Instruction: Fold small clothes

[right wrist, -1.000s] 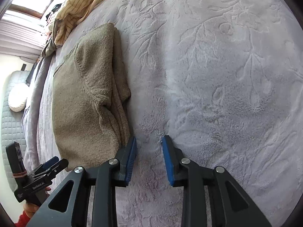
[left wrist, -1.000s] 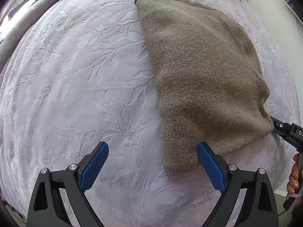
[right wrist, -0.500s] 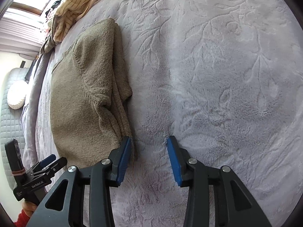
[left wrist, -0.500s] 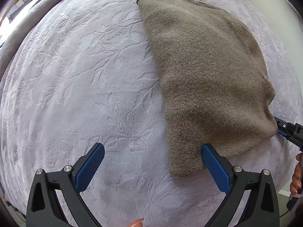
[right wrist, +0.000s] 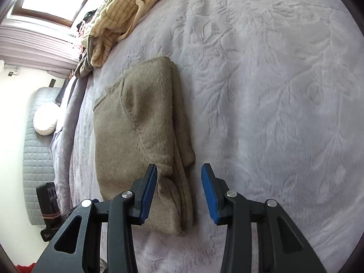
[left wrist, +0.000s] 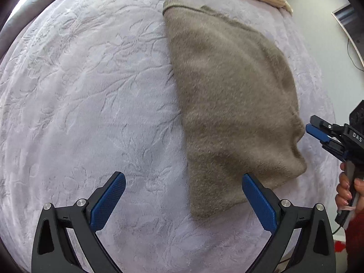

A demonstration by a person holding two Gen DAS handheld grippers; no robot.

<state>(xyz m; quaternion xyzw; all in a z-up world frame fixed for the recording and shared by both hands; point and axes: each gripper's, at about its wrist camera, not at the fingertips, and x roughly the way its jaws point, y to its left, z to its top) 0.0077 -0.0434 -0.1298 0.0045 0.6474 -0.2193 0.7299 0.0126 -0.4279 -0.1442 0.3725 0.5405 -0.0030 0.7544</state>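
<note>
Since the brown sweater (left wrist: 232, 104) lies already folded near the bed's (left wrist: 79, 91) edge, I'd bring the wide-open left gripper (left wrist: 182, 198) and part-open, empty right gripper (right wrist: 179, 191) onto its near corners together.

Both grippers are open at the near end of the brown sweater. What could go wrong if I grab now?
The right gripper straddles the stacked layers on the sweater's side edge; pinching only the top ones could undo the fold. The left gripper spans mostly the blanket, so closing could catch plush instead.
</note>
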